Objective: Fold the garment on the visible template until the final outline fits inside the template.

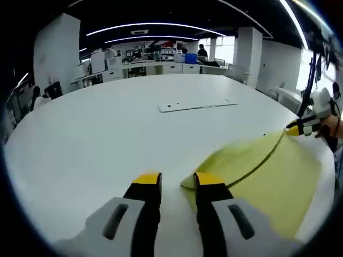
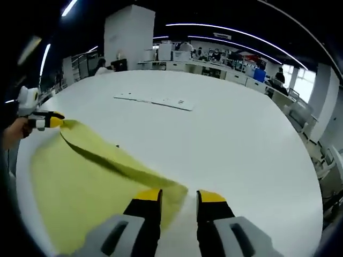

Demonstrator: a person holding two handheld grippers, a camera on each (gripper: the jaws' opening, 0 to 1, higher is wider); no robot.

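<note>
Meanwhile, the left gripper (image 1: 172, 182) pinches one corner of a yellow garment (image 1: 268, 171) spread on the white table (image 1: 107, 123), and the right gripper (image 2: 179, 198) grips another corner; a flat white template (image 2: 155, 100) lies beyond.

This is a large open-plan office or lab hall. A broad white worktop (image 1: 107, 134) spreads through the middle of both views. Along the top of the frame, long curved strip lights (image 1: 155, 25) run across a dark ceiling. Behind the worktop stand rows of desks (image 1: 161, 67) with monitors and seated people (image 1: 202, 51), thick white square pillars (image 2: 128, 32), and bright windows (image 1: 225, 48) at the upper right of the left gripper view.
</note>
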